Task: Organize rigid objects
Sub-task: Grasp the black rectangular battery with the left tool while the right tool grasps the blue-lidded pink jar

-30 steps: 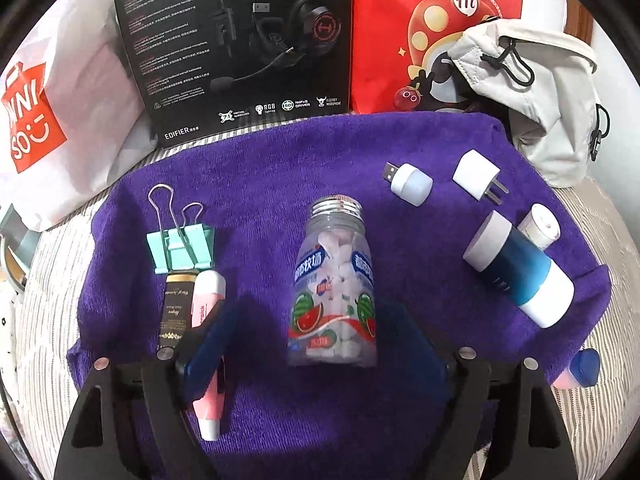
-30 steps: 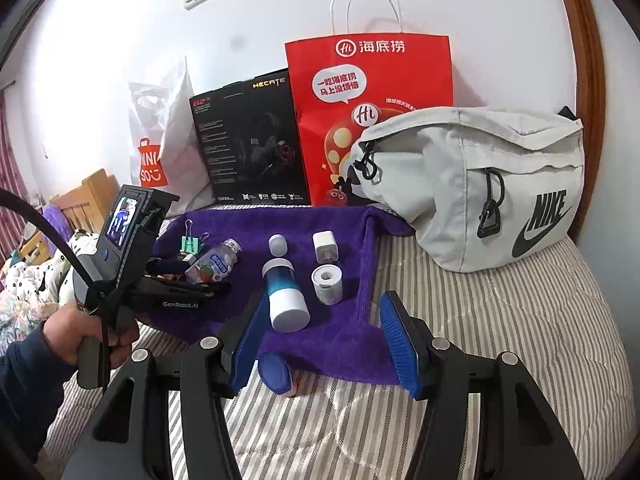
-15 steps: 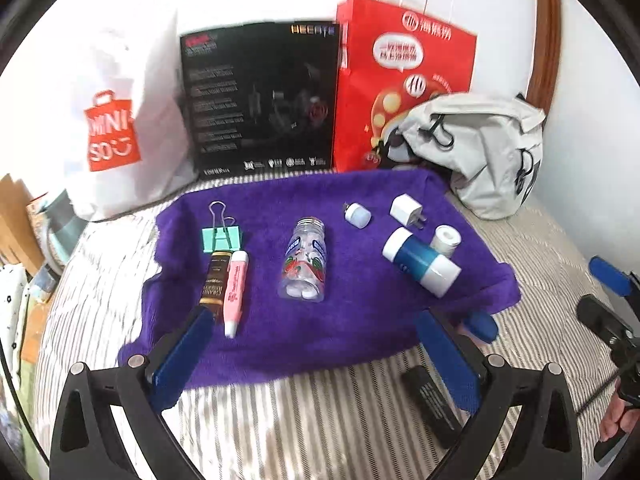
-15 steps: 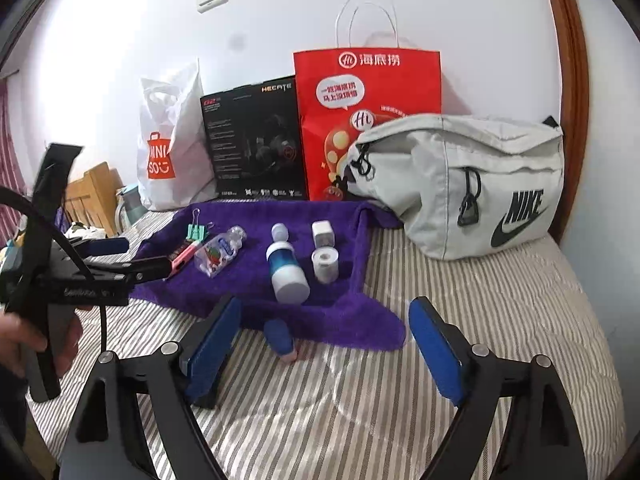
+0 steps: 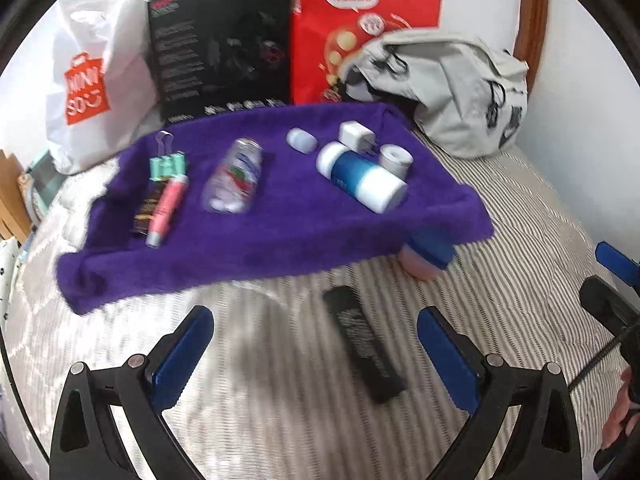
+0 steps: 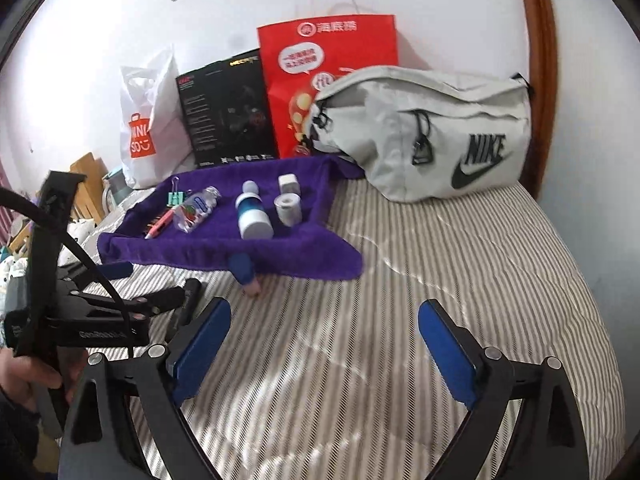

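Towel ahead of both grippers already carries most items in rows; black bar between the wide-apart left gripper fingers and blue-capped tube beyond remain off it. Right gripper gapes, empty.

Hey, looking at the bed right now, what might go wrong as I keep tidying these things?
1. The blue-and-white cylinder bottle lies on its side on the purple towel, which drapes toward the edge; it may roll off if nudged.
2. The blue-and-pink capsule-shaped item sits half under the towel's hem, so tugging the cloth could drag it.
3. The flat black bar-shaped object lies off the towel between the open left gripper fingers; on soft striped bedding a grasp may slip.
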Available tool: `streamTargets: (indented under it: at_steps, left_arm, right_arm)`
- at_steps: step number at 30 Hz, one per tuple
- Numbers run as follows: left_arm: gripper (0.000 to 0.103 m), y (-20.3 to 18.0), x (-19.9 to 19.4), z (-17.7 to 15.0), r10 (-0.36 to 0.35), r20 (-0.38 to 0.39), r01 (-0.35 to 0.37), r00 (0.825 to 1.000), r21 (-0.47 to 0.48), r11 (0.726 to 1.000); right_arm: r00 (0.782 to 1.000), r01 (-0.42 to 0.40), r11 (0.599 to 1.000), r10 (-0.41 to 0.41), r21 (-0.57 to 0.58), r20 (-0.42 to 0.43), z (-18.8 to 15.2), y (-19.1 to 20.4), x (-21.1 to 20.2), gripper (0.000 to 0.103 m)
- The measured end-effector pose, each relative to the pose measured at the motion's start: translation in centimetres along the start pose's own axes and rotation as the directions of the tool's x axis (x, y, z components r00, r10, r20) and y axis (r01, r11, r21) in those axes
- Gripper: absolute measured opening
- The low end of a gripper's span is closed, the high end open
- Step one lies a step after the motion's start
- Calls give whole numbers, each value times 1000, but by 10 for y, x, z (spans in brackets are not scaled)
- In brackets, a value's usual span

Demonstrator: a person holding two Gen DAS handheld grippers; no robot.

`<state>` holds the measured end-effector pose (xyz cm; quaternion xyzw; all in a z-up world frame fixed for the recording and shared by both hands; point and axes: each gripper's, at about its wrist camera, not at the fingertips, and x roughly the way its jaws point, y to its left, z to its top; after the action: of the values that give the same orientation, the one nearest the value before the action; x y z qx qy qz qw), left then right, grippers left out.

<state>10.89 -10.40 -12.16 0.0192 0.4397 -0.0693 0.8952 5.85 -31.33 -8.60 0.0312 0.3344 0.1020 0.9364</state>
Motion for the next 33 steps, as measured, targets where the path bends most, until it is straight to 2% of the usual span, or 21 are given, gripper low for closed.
streamTargets:
  at_steps: [3, 5, 7, 10, 11, 14, 19, 25, 27, 28, 33]
  left_arm:
    - [99, -13, 13, -4, 32, -31, -31, 999, 33, 999]
    - [81, -16, 20, -9, 38, -49, -36, 998, 51, 998]
    - [74, -12, 26, -13, 23, -69, -21, 997, 42, 999]
    - [62, -3, 20, -16, -3, -43, 4, 999, 41, 999]
    - [53, -1, 19, -17, -4, -43, 6, 999, 48, 999]
    - [36, 12, 15, -17, -26, -37, 27, 999, 37, 999]
    - [33, 28, 15, -16, -105, -27, 104, 994, -16, 994]
    - [33, 22, 19, -13, -91, -20, 92, 996, 31, 995]
    - [32, 16, 19, -13, -76, -23, 77, 997, 79, 994]
    - [27, 13, 18, -14, -64, -19, 65, 998, 106, 992]
    - [21, 22, 15, -15, -83, -48, 88, 995, 116, 989]
  right_arm:
    - [1000, 6, 1000, -7, 10, 4, -3, -7, -4, 94]
    - [1000, 10, 1000, -10, 20, 9, -5, -12, -6, 94]
    - [1000, 6, 1000, -6, 29, 7, -6, -14, -6, 94]
    - [1000, 2, 1000, -2, 29, 0, -8, -16, -3, 94]
    - [1000, 2, 1000, -2, 28, -4, -7, -16, -1, 94]
    - [1000, -5, 1000, 5, 30, -15, -8, -16, 4, 94]
    - [999, -26, 999, 26, 24, -43, -10, -10, 15, 94]
    - [997, -47, 999, 47, 0, -65, -10, 1, 25, 94]
    - [996, -57, 998, 57, 1, -68, -8, 5, 29, 94]
    - [996, -63, 998, 63, -1, -70, -6, 7, 31, 94]
    - [990, -89, 995, 84, -45, -116, 7, 26, 51, 94]
